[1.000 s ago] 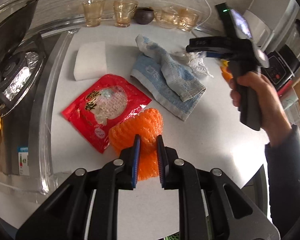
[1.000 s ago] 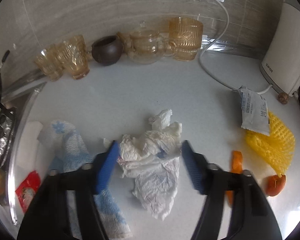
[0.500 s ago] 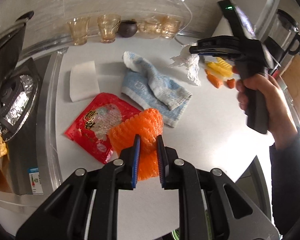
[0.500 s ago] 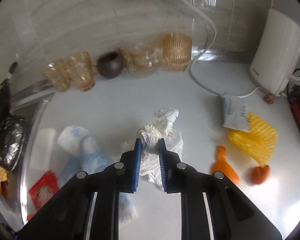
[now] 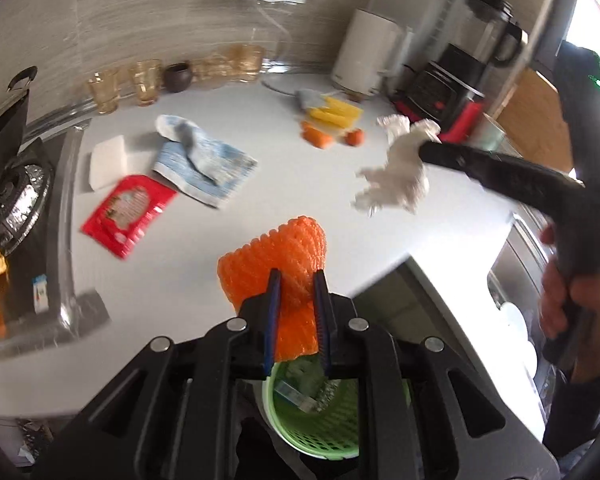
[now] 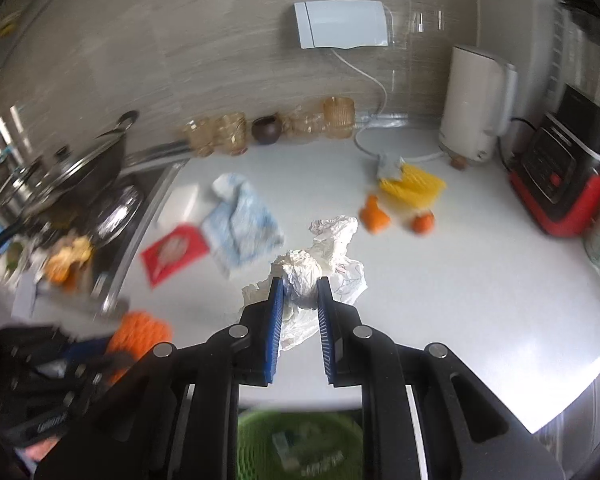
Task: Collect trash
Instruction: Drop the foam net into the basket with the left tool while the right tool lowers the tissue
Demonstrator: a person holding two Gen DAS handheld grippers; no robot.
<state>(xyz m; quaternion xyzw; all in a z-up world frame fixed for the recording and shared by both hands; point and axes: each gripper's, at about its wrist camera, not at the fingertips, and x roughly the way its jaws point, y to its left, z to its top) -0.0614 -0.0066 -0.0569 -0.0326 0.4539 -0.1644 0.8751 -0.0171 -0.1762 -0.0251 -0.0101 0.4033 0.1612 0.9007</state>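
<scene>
My left gripper (image 5: 297, 280) is shut on an orange foam fruit net (image 5: 276, 256), held in the air near the counter's front edge. Below it stands a green mesh bin (image 5: 324, 420) with some scraps inside. My right gripper (image 6: 299, 286) is shut on a crumpled white paper wad (image 6: 320, 258), lifted off the white counter (image 6: 440, 280). The left wrist view shows that wad (image 5: 396, 172) hanging from the right gripper's tip, with a hand on its handle at the right. The green bin (image 6: 296, 448) shows blurred under the right gripper too.
On the counter lie a red packet (image 5: 130, 208), a blue-white cloth (image 5: 206, 162), a white sponge (image 5: 108, 156), a yellow foam net (image 5: 336, 114) and orange peel pieces (image 5: 318, 136). Glass cups (image 5: 140, 84) line the back wall. A kettle (image 6: 474, 104) and blender stand right; a stove sits left.
The right gripper closed on the paper wad and lifted it back toward the counter's front edge. The left gripper raised the orange net and pulled back, bringing the green bin into view.
</scene>
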